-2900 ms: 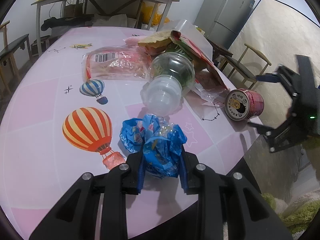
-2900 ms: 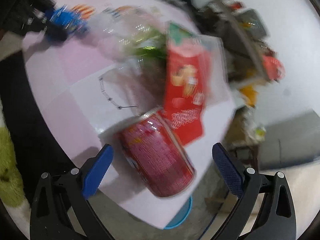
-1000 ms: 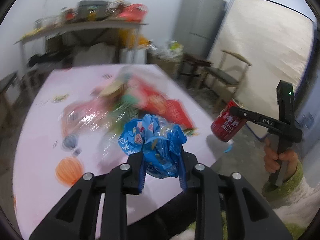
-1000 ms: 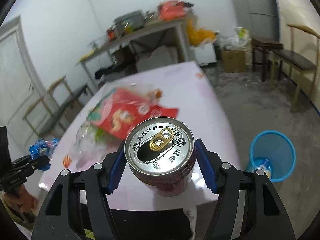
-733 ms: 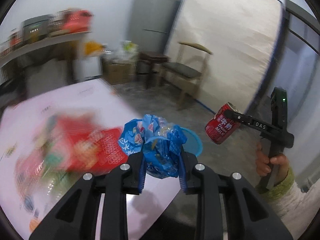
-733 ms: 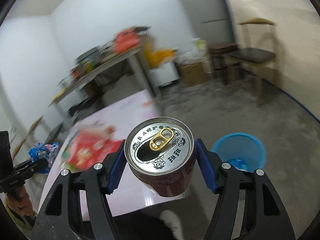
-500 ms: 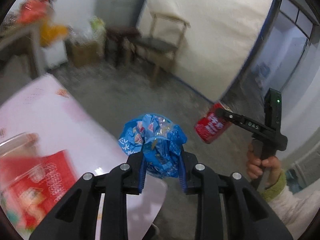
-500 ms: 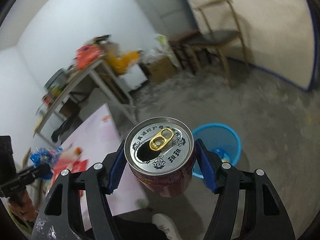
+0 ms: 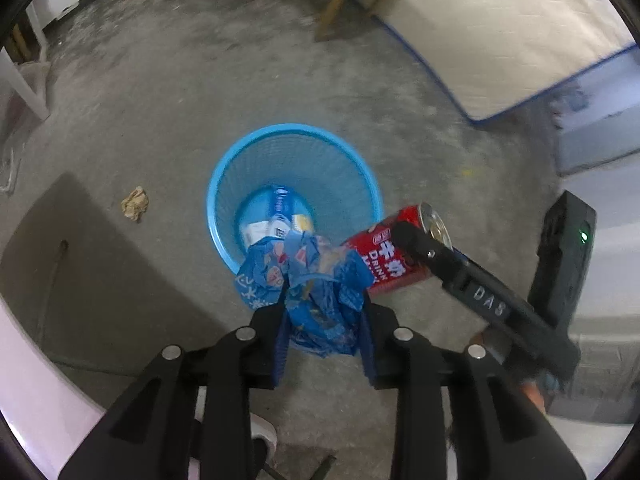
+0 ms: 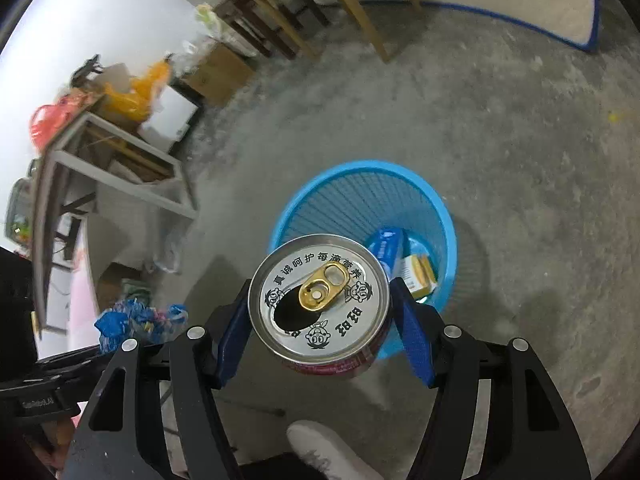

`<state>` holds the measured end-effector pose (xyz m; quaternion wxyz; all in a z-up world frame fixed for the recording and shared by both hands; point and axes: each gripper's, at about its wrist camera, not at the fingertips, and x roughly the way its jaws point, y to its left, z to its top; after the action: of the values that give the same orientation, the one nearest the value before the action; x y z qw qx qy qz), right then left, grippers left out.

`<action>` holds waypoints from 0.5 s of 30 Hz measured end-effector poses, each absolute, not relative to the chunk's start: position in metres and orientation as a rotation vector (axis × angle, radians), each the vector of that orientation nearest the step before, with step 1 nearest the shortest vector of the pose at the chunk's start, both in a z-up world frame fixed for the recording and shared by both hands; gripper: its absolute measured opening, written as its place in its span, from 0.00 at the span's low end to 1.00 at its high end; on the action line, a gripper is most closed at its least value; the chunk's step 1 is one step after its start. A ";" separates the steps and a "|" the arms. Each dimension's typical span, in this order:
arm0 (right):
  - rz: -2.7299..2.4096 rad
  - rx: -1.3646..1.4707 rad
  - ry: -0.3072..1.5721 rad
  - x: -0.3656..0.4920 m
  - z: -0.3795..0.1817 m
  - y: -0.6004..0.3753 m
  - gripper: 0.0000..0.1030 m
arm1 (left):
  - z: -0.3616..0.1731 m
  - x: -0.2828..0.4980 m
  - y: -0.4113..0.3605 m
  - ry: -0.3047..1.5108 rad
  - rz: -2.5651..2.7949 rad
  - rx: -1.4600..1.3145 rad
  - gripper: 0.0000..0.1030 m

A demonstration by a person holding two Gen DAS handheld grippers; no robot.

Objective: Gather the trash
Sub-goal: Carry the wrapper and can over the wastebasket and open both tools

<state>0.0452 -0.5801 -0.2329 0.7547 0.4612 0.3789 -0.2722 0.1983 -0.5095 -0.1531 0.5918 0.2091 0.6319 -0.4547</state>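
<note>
Now that the pink table has been left behind, the blue mesh wastebasket (image 9: 294, 184) fills the frame centre — the crumpled blue wrapper (image 9: 316, 292) is clenched by the left gripper (image 9: 324, 344), the red drink can (image 10: 320, 300) by the right gripper (image 10: 320, 336) at lower centre — both are held just above the rim, so release is judged next.

We see dim, flat indoor light, soft shadows on the concrete floor (image 9: 160, 128), heavy fisheye bending (black vignetted corners) and blurred edges.

A lived-in home room: bare concrete floor (image 9: 168, 92), wooden chair (image 10: 352, 4), cluttered side table (image 10: 100, 136), leaning mattress (image 9: 492, 36).
</note>
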 end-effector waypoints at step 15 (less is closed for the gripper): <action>-0.707 0.827 1.185 0.107 -0.359 -0.589 0.61 | -0.082 0.203 -0.475 1.324 -1.078 0.470 0.62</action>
<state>0.1074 -0.5894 -0.3594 0.6935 0.3703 0.5308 -0.3165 0.2032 -0.4749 -0.0822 0.6330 0.2055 0.5787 -0.4714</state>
